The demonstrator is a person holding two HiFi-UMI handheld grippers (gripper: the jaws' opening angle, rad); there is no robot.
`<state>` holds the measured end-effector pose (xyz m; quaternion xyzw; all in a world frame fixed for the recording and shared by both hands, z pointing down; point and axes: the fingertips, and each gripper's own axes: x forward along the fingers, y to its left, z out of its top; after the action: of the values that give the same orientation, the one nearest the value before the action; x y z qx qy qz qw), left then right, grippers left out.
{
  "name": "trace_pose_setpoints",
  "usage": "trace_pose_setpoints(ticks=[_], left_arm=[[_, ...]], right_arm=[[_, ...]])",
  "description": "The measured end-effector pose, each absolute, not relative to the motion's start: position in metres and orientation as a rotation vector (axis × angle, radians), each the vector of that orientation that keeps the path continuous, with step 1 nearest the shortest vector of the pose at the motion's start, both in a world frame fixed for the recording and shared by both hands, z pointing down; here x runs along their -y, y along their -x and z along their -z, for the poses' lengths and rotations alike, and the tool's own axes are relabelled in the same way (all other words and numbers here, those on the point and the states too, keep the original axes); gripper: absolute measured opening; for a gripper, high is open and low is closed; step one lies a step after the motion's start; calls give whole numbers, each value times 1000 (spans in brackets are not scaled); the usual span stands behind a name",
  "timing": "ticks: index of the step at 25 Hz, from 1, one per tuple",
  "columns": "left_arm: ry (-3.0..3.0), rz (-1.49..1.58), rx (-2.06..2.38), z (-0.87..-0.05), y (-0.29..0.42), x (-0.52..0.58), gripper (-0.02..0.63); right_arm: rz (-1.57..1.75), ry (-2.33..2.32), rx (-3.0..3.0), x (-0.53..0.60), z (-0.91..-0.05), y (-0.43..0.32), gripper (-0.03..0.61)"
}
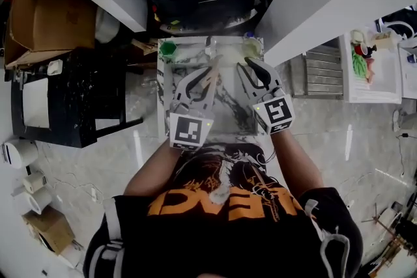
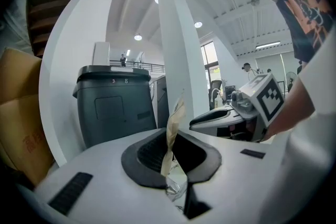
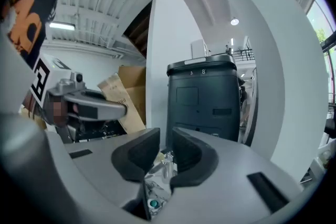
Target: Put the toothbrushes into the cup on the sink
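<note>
Left gripper point(image 1: 201, 78) point(image 2: 172, 139), centre-left of the head view, is clenched on a beige toothbrush point(image 1: 212, 71) point(image 2: 176, 113). The brush sticks up past the jaw tips and tilts toward the frame's upper right, over the marble sink point(image 1: 228, 107). Right gripper point(image 1: 257, 69) point(image 3: 164, 149) sits just right of centre, apart from the left one. Its jaws are released with a narrow gap and nothing between the pads; the faucet point(image 3: 165, 161) shows through the gap. Green cup point(image 1: 168, 49) stands at the sink's upper-left corner, apart from both grippers. A pale container point(image 1: 251, 45) stands at the upper-right corner, just above the right gripper's tips. Faucet point(image 1: 208, 42) is between them at the sink's top edge. Black bin point(image 2: 113, 107) point(image 3: 210, 97) fills mid-frame in both gripper views. Cardboard box point(image 1: 39, 10) at upper left.
</note>
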<state>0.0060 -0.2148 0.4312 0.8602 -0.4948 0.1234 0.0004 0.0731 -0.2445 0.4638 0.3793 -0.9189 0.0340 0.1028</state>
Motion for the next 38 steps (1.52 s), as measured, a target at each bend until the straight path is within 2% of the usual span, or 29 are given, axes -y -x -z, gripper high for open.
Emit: trace_pose_setpoints(ticks=[2,3,13,25,38], left_arm=[[-2708,-369,1551,-429,-3,213,49],[-2711,-358,1550,-427,-1,212,49],[-2717,-296,1621,-412,52,203,49],[-2496,-482,1822,-485,170,261,49],[-2411,-641,1693,-591,180,302,49]], right_arm=[[-66,-1121,2742,235,-446,-62,23],[-46,-1126,2750,232,-439,-56,14],[-7,-1169,2741,213,-419,-23,14],[-24,-1224,2698,202,-425,-4,14],[-65,-1289,2604,210,-445,-7,14]])
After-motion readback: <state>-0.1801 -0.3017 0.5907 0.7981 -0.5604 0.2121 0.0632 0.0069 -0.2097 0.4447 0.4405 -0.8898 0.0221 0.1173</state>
